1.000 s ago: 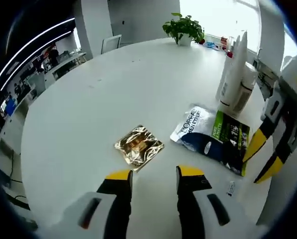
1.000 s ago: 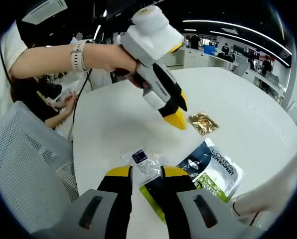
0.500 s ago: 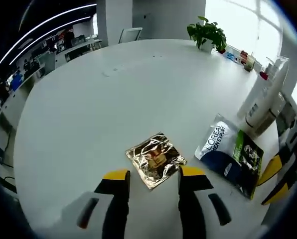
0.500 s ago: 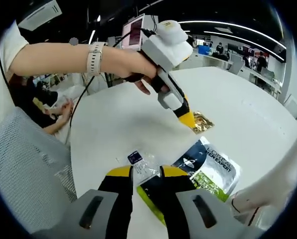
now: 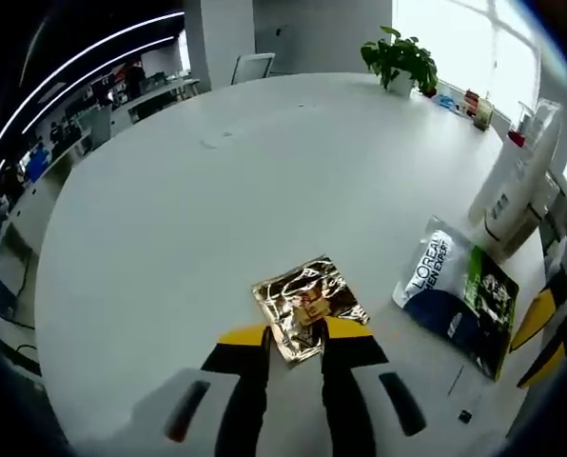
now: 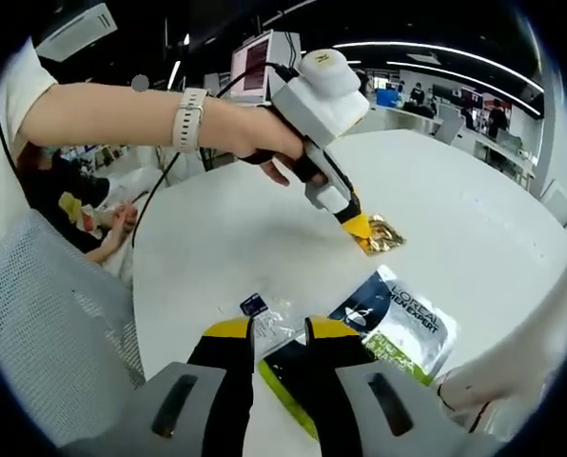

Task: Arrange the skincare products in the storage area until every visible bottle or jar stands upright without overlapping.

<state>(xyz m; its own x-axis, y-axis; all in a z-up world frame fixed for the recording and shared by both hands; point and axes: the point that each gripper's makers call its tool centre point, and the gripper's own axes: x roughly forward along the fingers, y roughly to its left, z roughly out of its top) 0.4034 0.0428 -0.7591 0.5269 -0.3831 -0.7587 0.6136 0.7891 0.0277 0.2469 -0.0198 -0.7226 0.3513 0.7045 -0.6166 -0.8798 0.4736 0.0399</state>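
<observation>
A gold foil sachet (image 5: 307, 297) lies flat on the round white table (image 5: 198, 200). My left gripper (image 5: 295, 333) has its jaws drawn in on the sachet's near corner; from the right gripper view its yellow tip (image 6: 360, 228) touches the same sachet (image 6: 388, 234). Beside it lies a blue, white and green L'Oreal packet (image 5: 455, 286), also (image 6: 398, 324). Two white bottles (image 5: 514, 181) stand upright behind the packet. My right gripper (image 6: 279, 328) is open over a small clear sachet (image 6: 264, 314) with a blue label, and shows at the packet's right (image 5: 540, 333).
A potted plant (image 5: 400, 55) and small items sit at the table's far edge. A grey mesh chair (image 6: 46, 324) stands beside the table, with the person's arm (image 6: 122, 109) reaching over it. Wide bare tabletop stretches beyond the gold sachet.
My left gripper has come down and forward to the gold sachet, and its jaws have narrowed around the near corner. My right gripper has barely moved.
</observation>
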